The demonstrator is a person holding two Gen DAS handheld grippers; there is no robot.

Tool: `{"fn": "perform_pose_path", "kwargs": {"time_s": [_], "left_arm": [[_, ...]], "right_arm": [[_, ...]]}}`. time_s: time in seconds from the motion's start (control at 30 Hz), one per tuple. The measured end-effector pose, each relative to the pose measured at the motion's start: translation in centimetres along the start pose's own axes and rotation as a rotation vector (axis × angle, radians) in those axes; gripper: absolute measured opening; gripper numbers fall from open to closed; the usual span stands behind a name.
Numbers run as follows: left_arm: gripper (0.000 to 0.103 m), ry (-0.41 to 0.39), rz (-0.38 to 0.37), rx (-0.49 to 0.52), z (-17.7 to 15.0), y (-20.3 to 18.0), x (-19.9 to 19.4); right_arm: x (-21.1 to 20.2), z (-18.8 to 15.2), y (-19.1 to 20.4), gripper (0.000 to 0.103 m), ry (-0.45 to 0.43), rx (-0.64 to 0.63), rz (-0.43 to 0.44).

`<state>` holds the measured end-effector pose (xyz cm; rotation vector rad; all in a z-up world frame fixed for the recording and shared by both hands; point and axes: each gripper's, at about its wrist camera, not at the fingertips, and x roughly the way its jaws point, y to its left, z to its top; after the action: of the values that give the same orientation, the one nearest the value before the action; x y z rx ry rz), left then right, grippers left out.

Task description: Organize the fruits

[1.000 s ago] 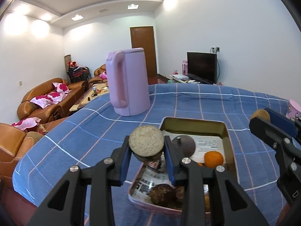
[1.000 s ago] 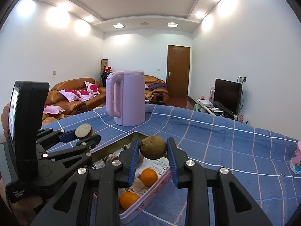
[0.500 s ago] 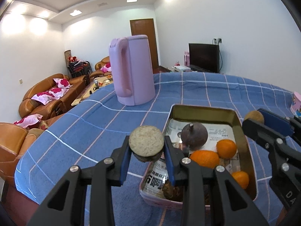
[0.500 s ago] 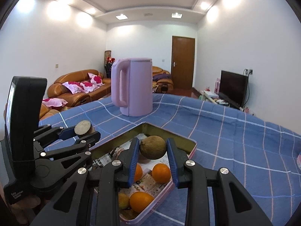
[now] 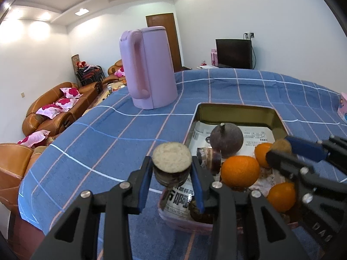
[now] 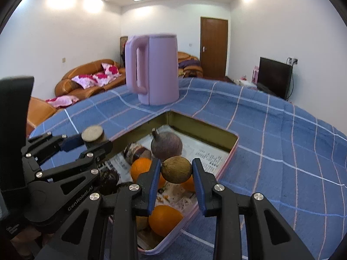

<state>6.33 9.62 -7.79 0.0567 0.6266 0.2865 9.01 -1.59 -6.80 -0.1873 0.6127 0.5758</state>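
Note:
My left gripper (image 5: 171, 173) is shut on a cut brown fruit piece with a pale flat top (image 5: 171, 162), held above the near left corner of the tin tray (image 5: 236, 110). It also shows in the right wrist view (image 6: 93, 133). My right gripper (image 6: 176, 173) is shut on a round brown fruit (image 6: 176, 169), held over the tray (image 6: 201, 130). The paper-lined tray holds a purple mangosteen (image 5: 226, 139), several oranges (image 5: 240, 171) and dark fruits.
A tall pink kettle (image 5: 148, 69) stands on the blue checked tablecloth (image 5: 108, 134) behind the tray. A small pink item (image 5: 342, 108) sits at the table's far right. Brown sofas (image 5: 54, 108) lie beyond the left table edge.
Both grippers have moved forward and lower over the tray, still holding their fruits. The tray and kettle appear larger and nearer.

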Motion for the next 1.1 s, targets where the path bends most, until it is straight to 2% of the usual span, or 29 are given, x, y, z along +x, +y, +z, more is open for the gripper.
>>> {"fn": "perform_pose_path", "kwargs": {"time_s": [0.07,0.1,0.17,0.33,0.43,0.6,0.8,1.03,1.1], "left_arm": [[0.043,0.005,-0.002,0.004,-0.1,-0.1,0.0],[0.052,0.006,-0.002,0.006,-0.1,-0.2,-0.1],[0.055,0.004,0.002,0.005,-0.1,-0.1,-0.1],[0.062,0.006,-0.01,0.004,-0.1,-0.1,-0.3],[0.072,-0.002,-0.02,-0.001,-0.1,0.0,-0.8],[0.073,-0.047,-0.031,-0.03,0.5,0.5,-2.4],[0.078,-0.108,-0.051,-0.066,1.2,1.1,-4.5],[0.085,-0.134,-0.053,-0.083,1.7,1.3,-5.5],[0.088,-0.139,-0.05,-0.085,1.7,1.3,-5.7]], "right_arm": [[0.3,-0.2,0.1,0.033,0.013,-0.002,0.003],[0.5,-0.3,0.2,0.039,0.021,-0.006,0.006],[0.4,-0.4,0.4,0.048,0.021,-0.011,-0.006],[0.1,-0.5,0.1,0.049,0.015,-0.005,-0.009],[-0.4,-0.6,-0.1,0.049,0.004,0.005,-0.014],[-2.4,-0.4,-0.8,0.049,-0.041,0.022,-0.046],[-5.0,-0.3,-1.5,0.05,-0.114,0.029,-0.127],[-7.4,0.0,-1.7,0.051,-0.182,0.029,-0.179],[-8.0,0.0,-1.8,0.055,-0.191,0.028,-0.185]]}}
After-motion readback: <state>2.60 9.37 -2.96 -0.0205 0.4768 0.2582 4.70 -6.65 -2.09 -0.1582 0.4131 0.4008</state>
